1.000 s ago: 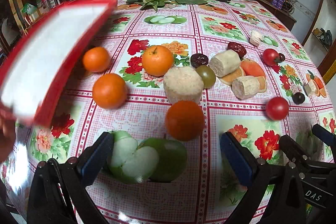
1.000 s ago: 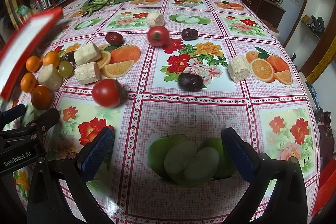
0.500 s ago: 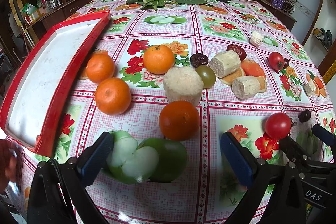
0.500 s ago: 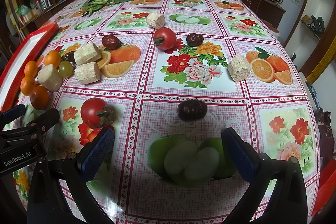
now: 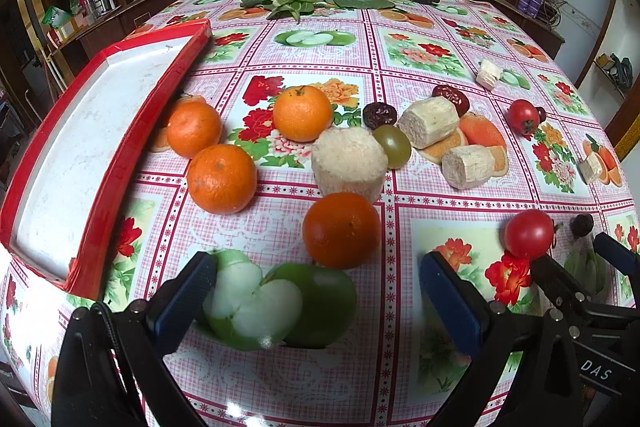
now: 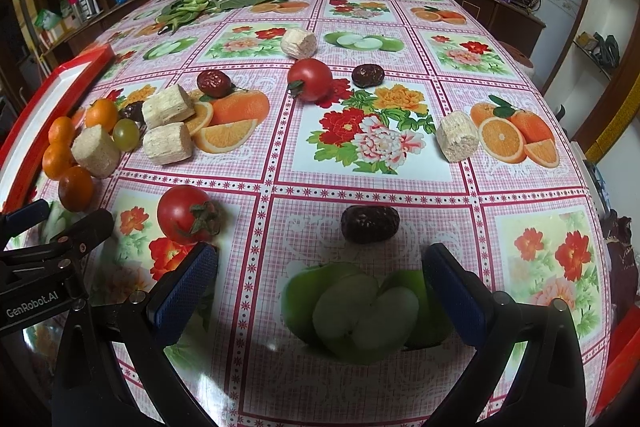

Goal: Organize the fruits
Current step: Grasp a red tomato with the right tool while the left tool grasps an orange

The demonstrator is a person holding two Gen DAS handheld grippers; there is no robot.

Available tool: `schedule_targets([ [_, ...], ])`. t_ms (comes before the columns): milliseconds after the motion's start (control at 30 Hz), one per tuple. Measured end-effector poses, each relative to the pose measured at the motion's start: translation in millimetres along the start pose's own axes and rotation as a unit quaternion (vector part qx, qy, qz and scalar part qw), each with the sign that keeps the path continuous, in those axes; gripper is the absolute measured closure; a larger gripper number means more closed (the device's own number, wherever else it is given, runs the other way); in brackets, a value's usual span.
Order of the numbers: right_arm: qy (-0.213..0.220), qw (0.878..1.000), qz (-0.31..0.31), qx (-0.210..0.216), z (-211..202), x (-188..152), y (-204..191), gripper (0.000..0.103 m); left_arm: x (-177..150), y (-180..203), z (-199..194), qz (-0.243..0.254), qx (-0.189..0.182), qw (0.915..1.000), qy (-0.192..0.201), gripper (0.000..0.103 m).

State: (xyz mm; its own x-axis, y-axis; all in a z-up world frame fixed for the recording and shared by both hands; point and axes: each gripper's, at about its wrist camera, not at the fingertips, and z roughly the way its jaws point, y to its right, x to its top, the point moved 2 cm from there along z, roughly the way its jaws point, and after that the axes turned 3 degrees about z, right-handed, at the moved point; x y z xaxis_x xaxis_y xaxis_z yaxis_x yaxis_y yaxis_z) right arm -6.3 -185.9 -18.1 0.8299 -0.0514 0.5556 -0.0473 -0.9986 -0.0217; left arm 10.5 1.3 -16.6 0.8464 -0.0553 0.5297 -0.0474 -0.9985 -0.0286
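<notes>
orange (image 5: 341, 229) ahead of spread left jaws

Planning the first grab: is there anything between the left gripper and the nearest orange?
Nothing real. In the left wrist view only tablecloth, with a printed green apple, separates the open left gripper from the nearest orange.

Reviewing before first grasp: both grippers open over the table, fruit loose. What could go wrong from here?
1. The oranges, like the nearest orange, and the tomato are round and loose on the slick tablecloth; a nudge from a finger could roll them.
2. The left gripper and right gripper work close together near that tomato; they may collide.
3. The red tray overhangs the table edge and might tip when loaded.
</notes>
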Motion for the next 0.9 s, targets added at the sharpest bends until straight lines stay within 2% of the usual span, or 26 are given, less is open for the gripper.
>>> schedule_targets([
  [900, -0.005, 1.0, -0.006, 0.004, 0.8, 0.9, -0.9, 0.0, 2.8, -0.3, 1.9, -0.006, 0.003, 1.0, 0.002, 0.0],
])
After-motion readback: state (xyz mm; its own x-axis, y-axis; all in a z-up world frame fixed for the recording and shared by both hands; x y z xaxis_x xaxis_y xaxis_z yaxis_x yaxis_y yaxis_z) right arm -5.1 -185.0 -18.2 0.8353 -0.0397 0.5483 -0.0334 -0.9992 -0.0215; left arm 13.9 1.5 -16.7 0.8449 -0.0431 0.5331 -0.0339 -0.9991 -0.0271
